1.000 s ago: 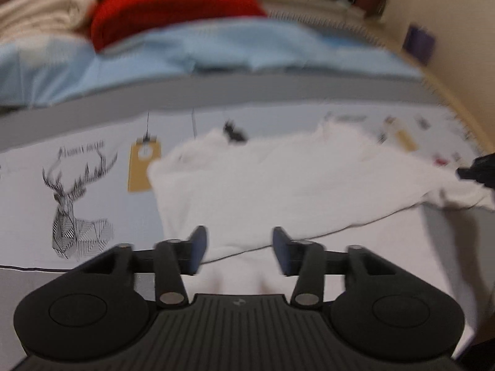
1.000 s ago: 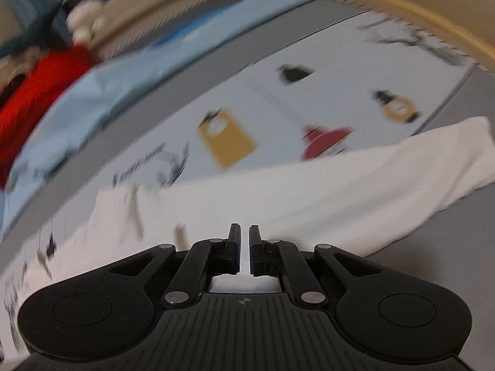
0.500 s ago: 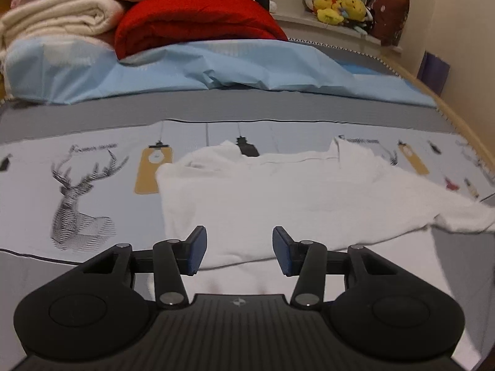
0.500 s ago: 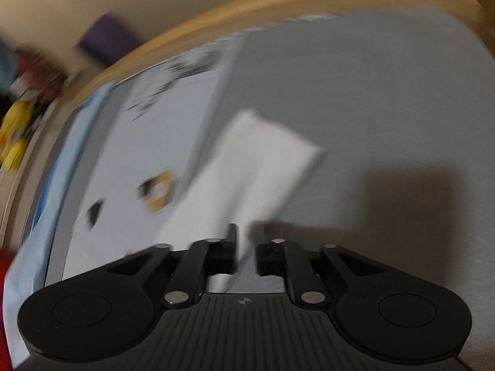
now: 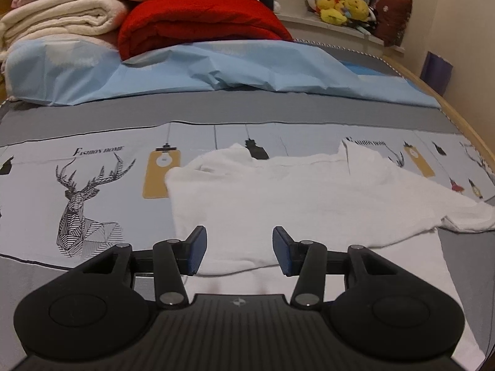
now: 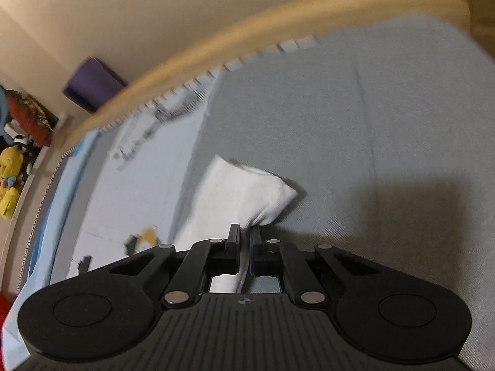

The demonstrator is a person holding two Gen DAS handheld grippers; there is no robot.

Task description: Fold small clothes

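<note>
While our left gripper (image 5: 238, 249) hangs over the near hem of the white shirt (image 5: 297, 191), its blue pads (image 5: 198, 249) stand about half apart with nothing pinched; cloth lies under the gap, and we can't tell if the tips touch it

Right gripper (image 6: 244, 238): jaws all but closed, clamped on a bunched edge of the same white shirt (image 6: 244, 185). Fabric runs between the fingers and puffs out just past the tips. Sleeve or hem, we can't tell, that view is blurred

Shirt sits on the bed sheet (image 5: 102, 130), spread flat-ish, widest across the middle of the left view. One sleeve end (image 5: 467, 219) trails off to the right onto the grey band; a second white layer (image 5: 355, 278) sits under the hem near us

Left of the shirt on the sheet we see a deer print (image 5: 83, 201) and a yellow lamp tag print (image 5: 161, 173), which the shirt edge just about meets

Further back: crumpled light blue sheet (image 5: 232, 71), then a folded red blanket (image 5: 198, 27) beside stacked cream blankets (image 5: 62, 21). Yellow plush toys (image 5: 343, 7) on the far ledge, wooden bed rail (image 6: 247, 34) along the right side, purple box (image 6: 89, 83) against the wall behind it
</note>
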